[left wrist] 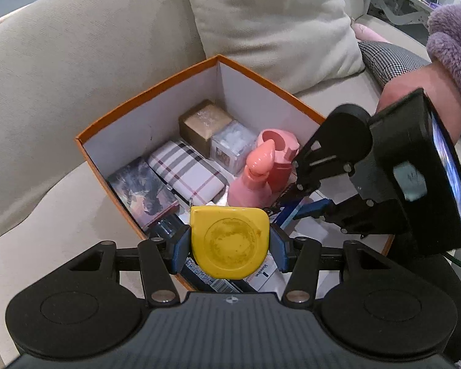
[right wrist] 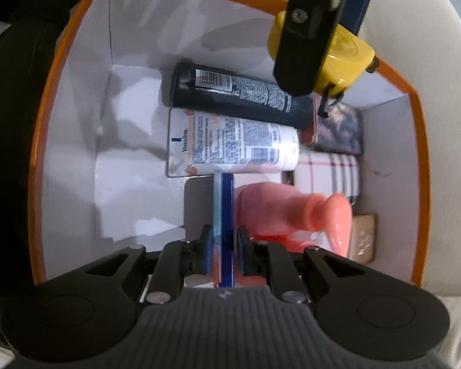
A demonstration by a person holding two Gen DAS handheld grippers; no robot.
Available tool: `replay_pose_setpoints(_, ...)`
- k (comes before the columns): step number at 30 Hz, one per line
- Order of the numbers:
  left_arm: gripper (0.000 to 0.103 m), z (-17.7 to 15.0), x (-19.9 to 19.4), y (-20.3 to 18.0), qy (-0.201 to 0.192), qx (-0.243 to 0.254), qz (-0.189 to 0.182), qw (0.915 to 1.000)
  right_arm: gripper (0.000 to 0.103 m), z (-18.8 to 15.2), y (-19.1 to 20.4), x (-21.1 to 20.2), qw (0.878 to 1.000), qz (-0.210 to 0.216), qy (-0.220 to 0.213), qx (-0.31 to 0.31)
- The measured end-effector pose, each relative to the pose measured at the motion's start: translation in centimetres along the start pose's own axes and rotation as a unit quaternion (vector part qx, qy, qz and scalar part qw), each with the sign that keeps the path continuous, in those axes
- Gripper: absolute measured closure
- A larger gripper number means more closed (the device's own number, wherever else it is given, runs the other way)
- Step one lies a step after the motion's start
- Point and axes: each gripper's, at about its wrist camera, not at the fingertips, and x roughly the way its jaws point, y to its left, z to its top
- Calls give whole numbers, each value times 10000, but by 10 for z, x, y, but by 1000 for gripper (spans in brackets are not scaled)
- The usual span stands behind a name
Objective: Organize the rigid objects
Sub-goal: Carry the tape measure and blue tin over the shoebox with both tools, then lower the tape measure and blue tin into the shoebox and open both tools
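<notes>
One orange box (left wrist: 144,98) on beige sofa (left wrist: 61,70).

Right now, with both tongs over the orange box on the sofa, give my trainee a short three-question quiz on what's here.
1. True or false: the left tongs grip a round-faced yellow plastic tape measure.
2. What do the right tongs hold? A) pink spray bottle B) thin blue flat box held edge-on C) nothing
3. Fill in: the white lotion tube lies beside a dark ____ can inside the orange-rimmed cardboard box.

Key
1. True
2. B: thin blue flat box
3. spray: the dark spray can
</notes>
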Motion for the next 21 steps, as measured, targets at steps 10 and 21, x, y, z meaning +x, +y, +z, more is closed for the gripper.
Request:
replay_pose_setpoints(10,42,-2,3,-7,131,108,-87,9998,68,-3,-25,-4,9869,891,116,1338)
replay_pose_setpoints(21,42,4,13,-20,448,240,-266,9984,83,-12,-22,7,9859,523,194,1578)
